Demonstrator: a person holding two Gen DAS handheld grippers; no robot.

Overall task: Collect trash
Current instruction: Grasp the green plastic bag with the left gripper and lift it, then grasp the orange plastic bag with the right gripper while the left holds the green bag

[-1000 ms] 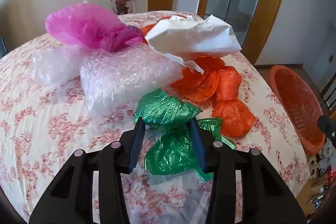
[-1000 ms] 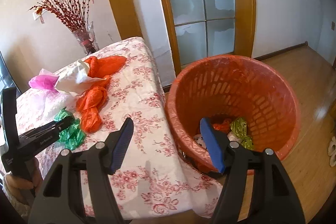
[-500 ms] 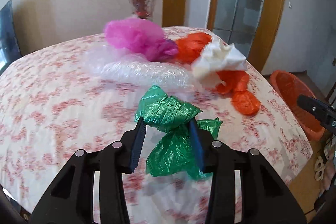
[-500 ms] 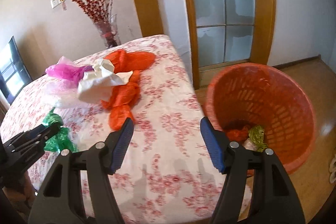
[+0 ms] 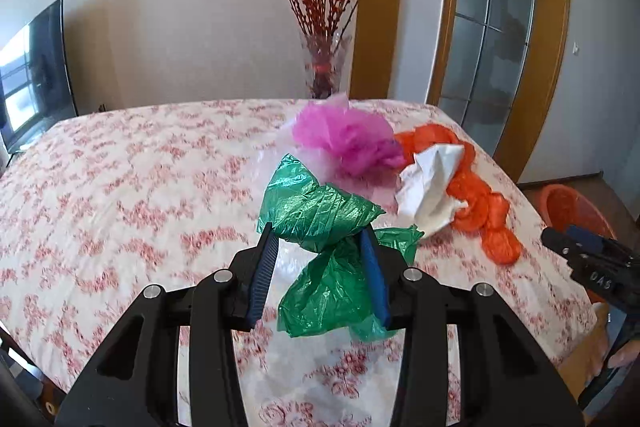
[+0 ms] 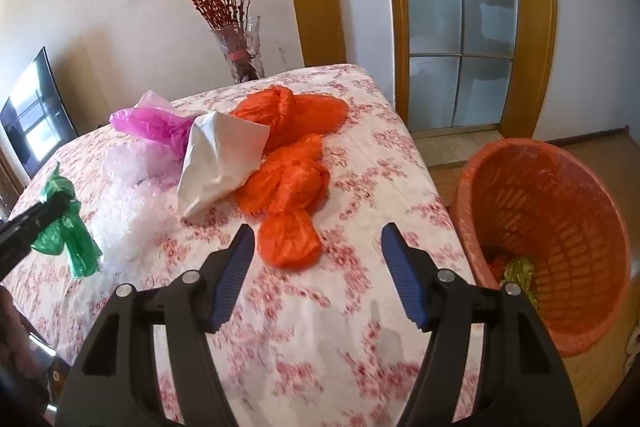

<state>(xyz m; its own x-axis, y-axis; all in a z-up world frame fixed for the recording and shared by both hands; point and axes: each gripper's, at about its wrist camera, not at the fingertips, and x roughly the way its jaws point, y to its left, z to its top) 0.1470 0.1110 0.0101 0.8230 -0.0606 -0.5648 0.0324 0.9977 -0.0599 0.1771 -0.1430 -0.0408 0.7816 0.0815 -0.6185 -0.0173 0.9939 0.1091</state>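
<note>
- The left gripper (image 5: 318, 255) has its jaws squeezed on a crumpled green plastic bag (image 5: 320, 219). The bag is up in the air above the table (image 5: 120, 187). Part of it puffs out above the jaws and part hangs down below them.
- The right gripper (image 6: 318, 259) has its jaws wide apart. Nothing is between them. It hangs over the table near the edge.
- The table has a white cloth with red flowers on it.
- A pile of trash lies on the table: a pink plastic bag (image 6: 154, 123), a white crumpled paper (image 6: 222, 157), some orange plastic bags (image 6: 288, 179) and clear bubble wrap (image 6: 132, 183).
- The white paper rests on the orange bags. The pink bag is just beside the paper.
- One orange lump lies just in front of the right gripper.
- An orange basket (image 6: 560, 227) stands on the floor beside the table, to the right. A little trash sits at its bottom.
- A glass vase (image 5: 324, 67) with red twigs stands at the far end of the table.
- A dark TV (image 5: 36, 75) is by the wall on the left.
</note>
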